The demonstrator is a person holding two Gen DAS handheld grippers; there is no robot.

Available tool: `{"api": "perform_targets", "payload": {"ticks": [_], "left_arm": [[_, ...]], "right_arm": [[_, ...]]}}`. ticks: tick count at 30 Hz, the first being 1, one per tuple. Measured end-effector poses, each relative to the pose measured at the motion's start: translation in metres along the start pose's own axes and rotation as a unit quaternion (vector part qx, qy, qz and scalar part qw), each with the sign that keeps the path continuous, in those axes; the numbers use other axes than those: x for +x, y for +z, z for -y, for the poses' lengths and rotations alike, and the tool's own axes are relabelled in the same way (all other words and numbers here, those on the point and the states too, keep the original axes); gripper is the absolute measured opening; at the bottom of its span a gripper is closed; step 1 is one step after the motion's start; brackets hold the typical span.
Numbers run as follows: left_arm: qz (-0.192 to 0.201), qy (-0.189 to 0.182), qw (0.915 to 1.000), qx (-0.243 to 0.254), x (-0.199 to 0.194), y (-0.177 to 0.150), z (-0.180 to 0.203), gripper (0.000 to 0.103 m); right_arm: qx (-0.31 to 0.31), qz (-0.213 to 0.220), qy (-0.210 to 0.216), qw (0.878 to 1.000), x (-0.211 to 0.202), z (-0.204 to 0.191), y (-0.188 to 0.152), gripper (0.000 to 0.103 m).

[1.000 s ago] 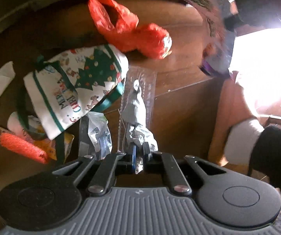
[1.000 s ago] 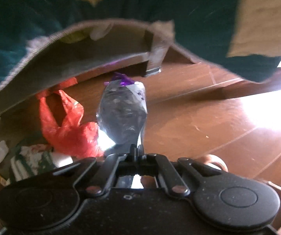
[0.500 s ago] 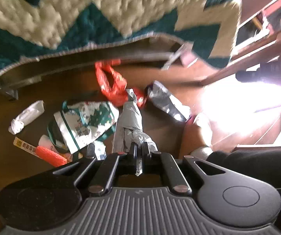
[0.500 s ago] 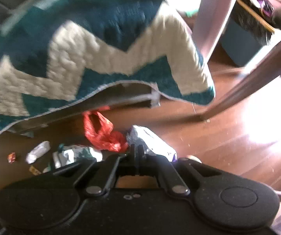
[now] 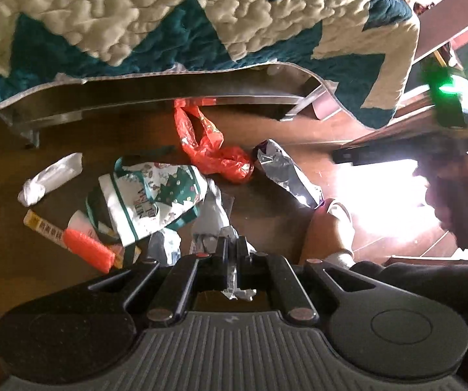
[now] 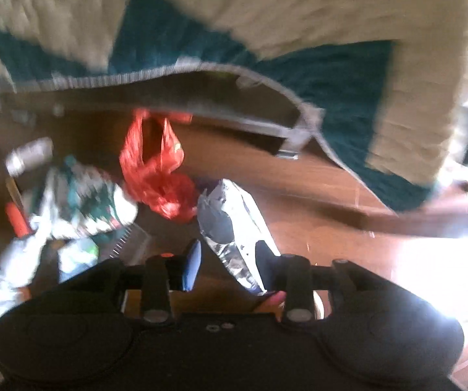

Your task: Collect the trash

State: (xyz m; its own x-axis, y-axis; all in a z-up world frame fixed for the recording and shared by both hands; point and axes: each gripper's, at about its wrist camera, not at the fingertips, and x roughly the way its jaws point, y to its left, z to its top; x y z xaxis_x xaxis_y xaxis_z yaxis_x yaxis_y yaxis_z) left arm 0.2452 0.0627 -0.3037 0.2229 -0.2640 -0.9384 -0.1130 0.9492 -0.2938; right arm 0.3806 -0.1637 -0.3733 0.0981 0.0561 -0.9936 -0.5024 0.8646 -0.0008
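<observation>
Down on the brown wooden floor (image 5: pixel 282 130), trash lies scattered below the hanging edge of a teal-and-cream zigzag quilt (image 5: pixel 168 26). My left tongs (image 5: pixel 232 254) are clamped together on a crumpled clear plastic wrapper (image 5: pixel 214 218), which hangs from the tips above the floor. My right tongs (image 6: pixel 227 260) are opening, their jaws apart; the crinkled silver foil snack bag (image 6: pixel 234 221) shows between them, and the right-wrist view is too blurred to tell whether either pad touches it.

Taking the red plastic carrier bag (image 5: pixel 211 150) as the landmark: the foil bag lies just to its right, close beside it, on the floor. Just to the red bag's lower left lies a white-and-green cloth bag printed with a Christmas tree (image 5: pixel 155 198). Further left of that are a twisted white plastic wrapper (image 5: pixel 51 179), a yellow printed packet (image 5: pixel 43 226) and a bright orange mesh tube (image 5: pixel 87 249) lying partly over it. A small crumpled silvery wrapper (image 5: pixel 165 246) sits below the cloth bag. The red bag's handles reach up toward the quilt's grey hem.
</observation>
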Motion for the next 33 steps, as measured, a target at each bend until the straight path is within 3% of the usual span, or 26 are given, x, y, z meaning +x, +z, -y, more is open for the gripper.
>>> {"api": "perform_targets", "payload": {"ticks": [6, 13, 17, 19, 22, 24, 26, 28, 33], "left_arm": [[-0.017, -0.014, 0.9997, 0.002, 0.025, 0.009, -0.003, 0.004], [-0.058, -0.016, 0.9982, 0.004, 0.049, 0.003, -0.007, 0.004], [-0.097, 0.001, 0.9949, -0.029, 0.07, -0.004, -0.027, 0.004], [-0.111, 0.028, 0.9926, -0.042, 0.079, -0.009, -0.037, 0.004], [-0.128, 0.029, 0.9886, -0.074, 0.097, -0.013, -0.048, 0.006], [-0.131, 0.033, 0.9878, -0.077, 0.113, -0.013, -0.047, 0.015], [-0.13, 0.028, 0.9886, -0.071, 0.131, -0.015, -0.043, 0.035], [-0.126, 0.024, 0.9901, -0.057, 0.15, -0.017, -0.038, 0.071], [-0.146, 0.025, 0.9887, -0.024, 0.192, -0.028, -0.034, 0.073]], "right_arm": [[-0.094, -0.043, -0.025, 0.994, 0.074, -0.01, 0.008, 0.036], [-0.091, -0.063, -0.039, 0.993, 0.138, -0.003, 0.005, 0.036], [-0.093, -0.072, -0.054, 0.992, 0.161, 0.0, -0.002, 0.038], [-0.089, -0.076, -0.061, 0.991, 0.171, 0.001, -0.005, 0.038], [-0.077, -0.083, -0.056, 0.992, 0.178, 0.009, -0.007, 0.038], [-0.07, -0.087, -0.048, 0.993, 0.182, 0.012, -0.008, 0.039], [-0.064, -0.092, -0.044, 0.993, 0.186, 0.014, -0.01, 0.039], [-0.054, -0.098, -0.039, 0.993, 0.189, 0.018, -0.012, 0.04], [-0.027, -0.1, -0.03, 0.994, 0.19, 0.028, -0.017, 0.048]]}}
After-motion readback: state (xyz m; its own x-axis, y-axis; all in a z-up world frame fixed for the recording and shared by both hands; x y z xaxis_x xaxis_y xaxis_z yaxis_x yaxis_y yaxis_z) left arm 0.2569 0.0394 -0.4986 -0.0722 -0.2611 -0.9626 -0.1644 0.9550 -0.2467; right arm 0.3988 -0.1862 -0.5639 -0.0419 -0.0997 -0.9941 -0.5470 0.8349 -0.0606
